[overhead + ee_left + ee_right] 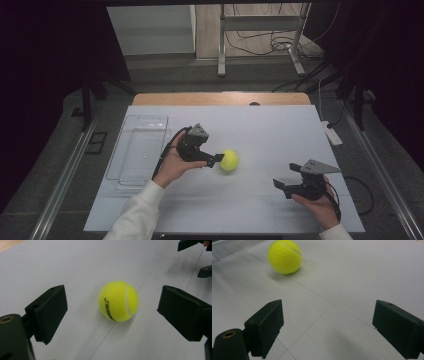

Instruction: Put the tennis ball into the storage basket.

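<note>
Just ahead of our left gripper, whose jaws are matte black, we see a bright yellow-green tennis ball with a white seam and dark lettering, on a pale grey table cover with thin dark lines.

The tennis ball sits just ahead of my left gripper, centred in front of the gap between its wide-open jaws and touching neither. It is bright yellow-green felt with a white curved seam and dark lettering on the side facing me, which looks like a brand name, though I can't read it surely. It rests on the pale table, well ahead of my right gripper.
</note>
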The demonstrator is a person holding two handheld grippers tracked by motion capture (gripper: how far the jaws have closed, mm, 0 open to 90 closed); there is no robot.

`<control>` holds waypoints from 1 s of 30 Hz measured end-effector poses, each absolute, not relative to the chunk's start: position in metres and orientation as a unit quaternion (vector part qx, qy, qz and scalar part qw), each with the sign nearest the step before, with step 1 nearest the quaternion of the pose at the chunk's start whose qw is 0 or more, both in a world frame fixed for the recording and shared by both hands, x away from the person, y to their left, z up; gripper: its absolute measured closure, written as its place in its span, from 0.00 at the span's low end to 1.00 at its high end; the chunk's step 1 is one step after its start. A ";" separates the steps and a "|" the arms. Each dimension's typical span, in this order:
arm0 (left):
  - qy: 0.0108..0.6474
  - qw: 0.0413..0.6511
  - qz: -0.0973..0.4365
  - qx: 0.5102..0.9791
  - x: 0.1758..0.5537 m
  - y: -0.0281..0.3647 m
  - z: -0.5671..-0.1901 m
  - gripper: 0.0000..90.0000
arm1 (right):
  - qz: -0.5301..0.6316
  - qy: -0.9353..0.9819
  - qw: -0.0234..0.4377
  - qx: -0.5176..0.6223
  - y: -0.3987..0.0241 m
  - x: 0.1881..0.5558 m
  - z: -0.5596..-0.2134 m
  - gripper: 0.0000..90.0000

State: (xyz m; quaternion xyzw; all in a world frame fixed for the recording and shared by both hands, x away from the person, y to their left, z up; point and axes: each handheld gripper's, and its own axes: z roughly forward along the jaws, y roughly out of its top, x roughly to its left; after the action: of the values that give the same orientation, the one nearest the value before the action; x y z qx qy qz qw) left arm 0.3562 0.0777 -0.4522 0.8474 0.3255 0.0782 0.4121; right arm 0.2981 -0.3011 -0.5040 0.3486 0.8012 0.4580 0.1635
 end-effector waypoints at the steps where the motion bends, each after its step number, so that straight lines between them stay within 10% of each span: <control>1: 0.325 0.411 0.078 0.848 0.357 0.077 -0.452 0.11 | 0.458 0.801 0.164 0.348 -0.301 0.298 -0.504 0.11; 30: 0.315 0.405 0.069 0.856 0.367 0.056 -0.457 0.11 | 0.458 0.802 0.165 0.346 -0.301 0.298 -0.504 0.11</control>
State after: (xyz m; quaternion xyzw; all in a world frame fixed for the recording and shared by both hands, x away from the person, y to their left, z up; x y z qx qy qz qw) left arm 0.3672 0.0561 -0.4573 0.8556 0.3151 0.0693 0.4048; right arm 0.2980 -0.3013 -0.5039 0.3464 0.8020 0.4578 0.1649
